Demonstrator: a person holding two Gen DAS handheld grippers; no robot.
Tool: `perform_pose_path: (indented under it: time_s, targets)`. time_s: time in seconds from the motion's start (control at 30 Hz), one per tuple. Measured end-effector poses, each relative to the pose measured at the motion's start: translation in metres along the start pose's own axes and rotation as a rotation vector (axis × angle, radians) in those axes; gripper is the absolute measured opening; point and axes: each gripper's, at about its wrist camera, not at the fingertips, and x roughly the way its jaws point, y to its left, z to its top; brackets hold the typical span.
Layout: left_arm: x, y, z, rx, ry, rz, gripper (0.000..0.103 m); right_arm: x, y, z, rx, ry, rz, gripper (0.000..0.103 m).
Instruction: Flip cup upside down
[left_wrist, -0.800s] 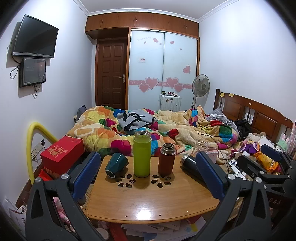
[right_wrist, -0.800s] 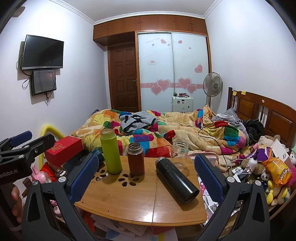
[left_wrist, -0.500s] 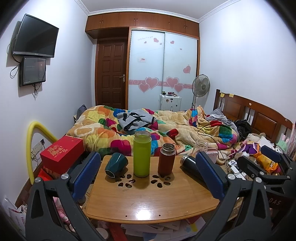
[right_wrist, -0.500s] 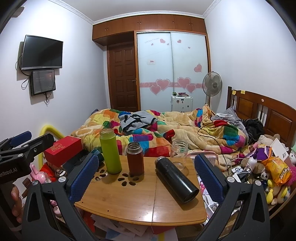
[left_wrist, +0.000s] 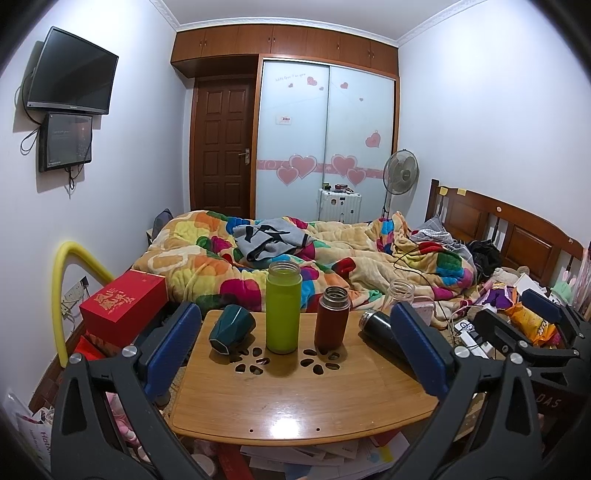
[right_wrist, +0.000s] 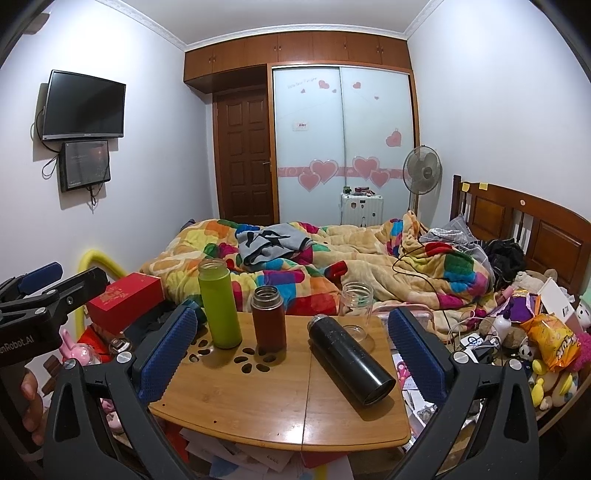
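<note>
On the far left wall hang a TV (left_wrist: 72, 74) and, just below it, a small screen (left_wrist: 65, 141); the TV's bottom-edge logo is too small to read. Below stands a red box (left_wrist: 123, 306) printed with gold Chinese characters. The left gripper (left_wrist: 295, 345) hangs in front of the wooden table (left_wrist: 295, 402) with its blue-padded jaws spread wide, nothing between them. The task's dark green faceted cup (left_wrist: 232, 328) lies tilted on its side at the table's back left corner, mouth facing away, just right of the left jaw pad and near the green bottle (left_wrist: 283, 308), which stands upright and uncapped. Beside that stands the brown flask (left_wrist: 331, 318), also open. The black flask (right_wrist: 349, 358) lies on its side toward the right, and a clear jar (right_wrist: 356, 310) stands behind it. The right gripper (right_wrist: 293, 352) is also wide and empty; its view shows the left gripper's body marked "nRobot.AI". In the left view the right gripper's body reads "DAS". An orange snack bag (right_wrist: 554, 341) lies at far right, lettering unclear.
</note>
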Motion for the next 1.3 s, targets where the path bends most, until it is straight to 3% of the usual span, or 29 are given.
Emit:
perform_pose_path:
  time_s: [0.43,0.6,0.9,0.97,1.0,1.13,1.3]
  targets:
    - [0.0,0.001,-0.001,0.003,0.0,0.0,0.103,0.0,-0.001,0.0,-0.002,-0.003,-0.001,0.103]
    - [0.016,-0.002,-0.001,0.017,0.034,-0.005,0.103,0.0,0.0,-0.001,-0.004,-0.004,-0.007,0.103]
    - [0.1,-0.027,-0.019,0.034,0.181,-0.122,0.102,0.035,-0.022,-0.004,0.02,0.035,-0.052,0.103]
    - [0.125,-0.034,-0.025,0.033,0.218,-0.136,0.084,0.045,-0.031,-0.008,0.03,0.051,-0.06,0.103]
    - [0.137,-0.036,-0.027,0.033,0.241,-0.141,0.081,0.052,-0.037,-0.01,0.036,0.06,-0.064,0.103]
    - [0.188,-0.048,-0.04,0.025,0.308,-0.178,0.08,0.074,-0.052,-0.018,0.049,0.094,-0.075,0.103]
    - [0.251,-0.07,-0.054,0.06,0.361,-0.169,0.078,0.101,-0.069,-0.028,0.047,0.134,-0.089,0.103]
